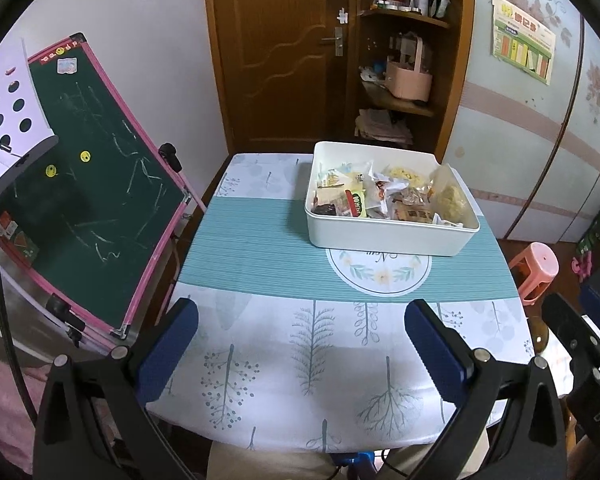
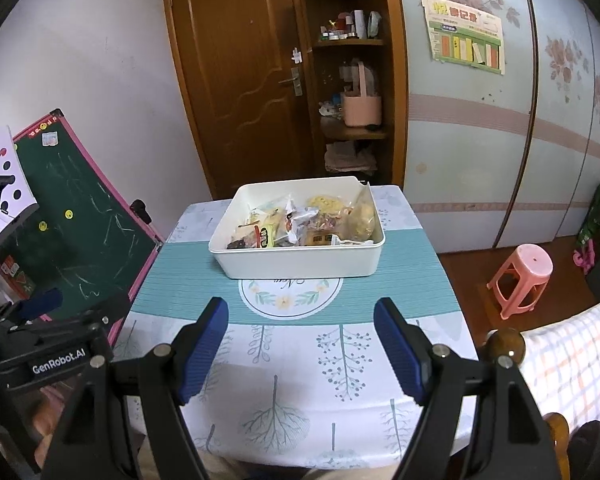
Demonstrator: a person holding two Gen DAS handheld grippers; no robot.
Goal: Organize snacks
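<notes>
A white rectangular bin [image 1: 384, 236] [image 2: 300, 260] stands on the far half of the table, filled with several wrapped snack packets [image 1: 380, 196] [image 2: 300, 224]. My left gripper [image 1: 300, 320] is open and empty, held above the near part of the table, well short of the bin. My right gripper [image 2: 300, 312] is open and empty too, above the near table, facing the bin. The right gripper's body shows at the right edge of the left wrist view [image 1: 580, 344]. The left gripper's body shows at the left edge of the right wrist view [image 2: 48, 344].
The table [image 1: 260, 272] [image 2: 180, 268] has a tree-print cloth with a teal band. A green chalkboard easel [image 1: 88, 184] [image 2: 80, 224] stands left of it. A pink stool [image 1: 538, 268] [image 2: 520, 276] stands on the right. A wooden door and shelves [image 1: 400, 60] are behind.
</notes>
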